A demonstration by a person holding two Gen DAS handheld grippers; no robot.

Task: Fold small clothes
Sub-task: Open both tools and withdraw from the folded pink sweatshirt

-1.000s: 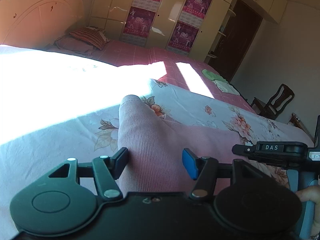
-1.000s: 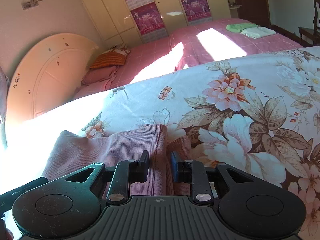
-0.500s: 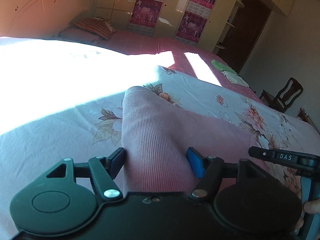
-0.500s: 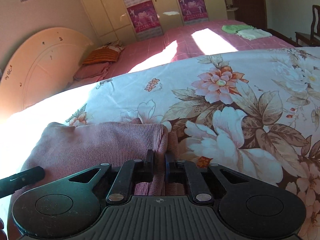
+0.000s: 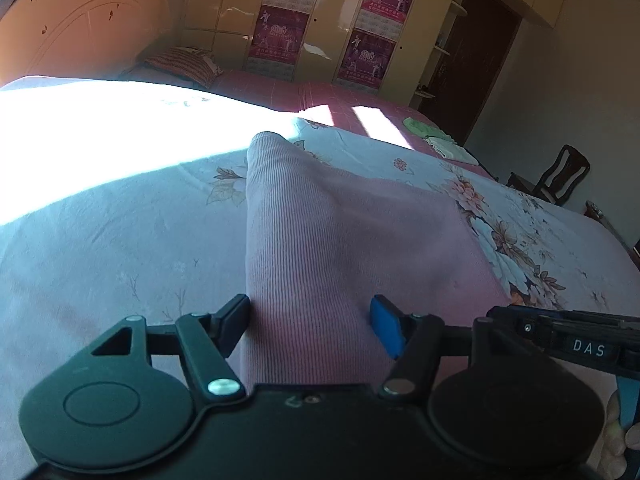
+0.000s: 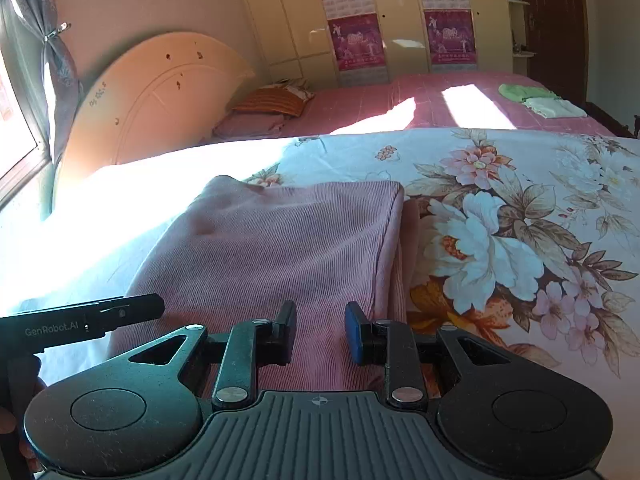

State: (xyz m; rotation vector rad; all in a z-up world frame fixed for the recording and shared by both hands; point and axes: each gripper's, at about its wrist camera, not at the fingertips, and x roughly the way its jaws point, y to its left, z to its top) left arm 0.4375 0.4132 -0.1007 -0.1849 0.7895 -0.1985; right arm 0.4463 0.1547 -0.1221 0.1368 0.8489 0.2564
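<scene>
On the bed (image 6: 520, 184), both your tools, left tool (image 5: 310, 322) and right tool (image 6: 320, 330), sit spread over the pink garment (image 6: 280, 240); pulling back carelessly could drag its fold loose.

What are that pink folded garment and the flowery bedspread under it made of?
The pink ribbed garment looks like a soft matte knit, judging by its fine parallel ribs. The floral bedspread appears to be smooth printed woven cloth, perhaps cotton, creasing lightly.

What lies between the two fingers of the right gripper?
Only the pink ribbed garment lies between the open right gripper's fingers, shown in the right wrist view.
</scene>
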